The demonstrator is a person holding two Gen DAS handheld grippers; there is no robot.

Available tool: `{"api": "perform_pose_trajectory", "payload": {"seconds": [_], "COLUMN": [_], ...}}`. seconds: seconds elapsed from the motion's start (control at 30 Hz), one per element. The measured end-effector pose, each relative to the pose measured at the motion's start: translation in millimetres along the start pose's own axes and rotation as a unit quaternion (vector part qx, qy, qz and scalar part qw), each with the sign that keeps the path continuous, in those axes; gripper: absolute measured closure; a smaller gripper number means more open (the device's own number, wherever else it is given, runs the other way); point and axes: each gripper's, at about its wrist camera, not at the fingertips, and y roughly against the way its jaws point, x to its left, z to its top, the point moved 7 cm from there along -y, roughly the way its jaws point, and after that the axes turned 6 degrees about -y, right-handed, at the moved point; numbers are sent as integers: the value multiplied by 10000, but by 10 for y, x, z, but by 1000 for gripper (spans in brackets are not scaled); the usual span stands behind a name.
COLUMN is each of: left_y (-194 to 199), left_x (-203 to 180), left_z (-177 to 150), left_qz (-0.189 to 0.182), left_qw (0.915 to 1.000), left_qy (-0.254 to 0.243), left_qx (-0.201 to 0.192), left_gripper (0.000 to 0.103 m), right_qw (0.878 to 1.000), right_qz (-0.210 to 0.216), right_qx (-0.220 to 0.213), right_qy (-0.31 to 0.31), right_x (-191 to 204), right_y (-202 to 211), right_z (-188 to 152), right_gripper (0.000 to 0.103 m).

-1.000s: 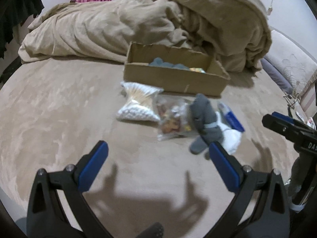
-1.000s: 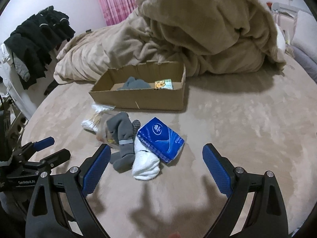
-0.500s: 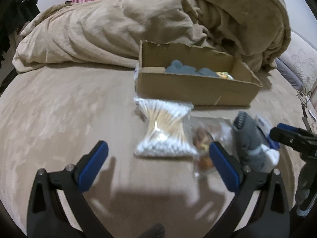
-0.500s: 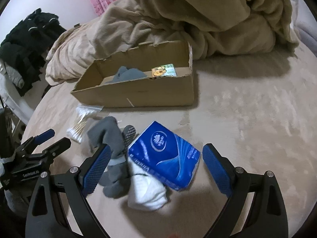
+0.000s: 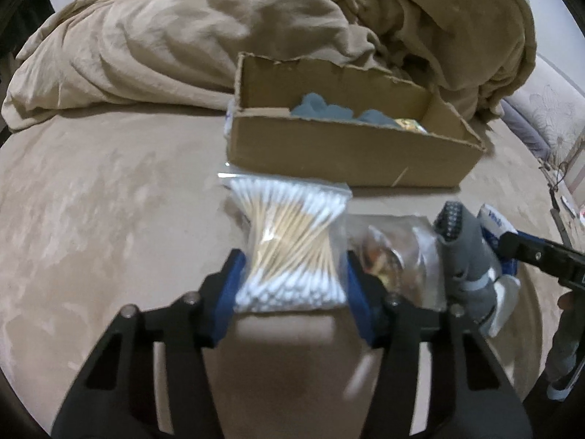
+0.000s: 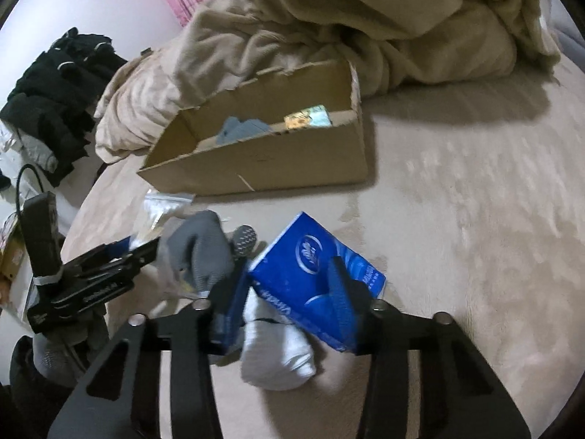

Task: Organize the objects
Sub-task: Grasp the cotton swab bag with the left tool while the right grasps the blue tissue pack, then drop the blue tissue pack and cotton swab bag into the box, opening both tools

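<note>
Left tool (image 5: 292,285) clamped on swab bag (image 5: 290,245), right tool (image 6: 289,292) on tissue pack (image 6: 310,274); box (image 6: 278,161) partly filled, socks (image 6: 204,252) remaining.

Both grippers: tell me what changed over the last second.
Both moved forward and closed: the left gripper now clamps the bag of cotton swabs, the right gripper the blue tissue pack. The cardboard box, grey sock and white sock stayed put.
</note>
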Motion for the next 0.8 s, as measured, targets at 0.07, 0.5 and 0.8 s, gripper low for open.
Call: {"api": "perform_pose_trajectory", "payload": {"seconds": [0.07,0.5,0.8], "left_y": [61,716,1173], "left_x": [4,-66,-150], "left_z": [-13,-64,63], "left_qz": [-20,-67,-160], "left_qw": [10000,9992,9980], "left_qy": [68,208,174], "left_qx": [-22,-344,-586], "left_gripper": [52,52,53], "right_qw": [10000,9992,9983], "right_qz": [20,65,187], "right_qx": [-37,-392,-557], "right_qy": [-30,-85,31], "right_x": [-4,42,182], "right_y": [41,527,777], "right_z": [0,63,138], "right_gripper": [65,87,88]}}
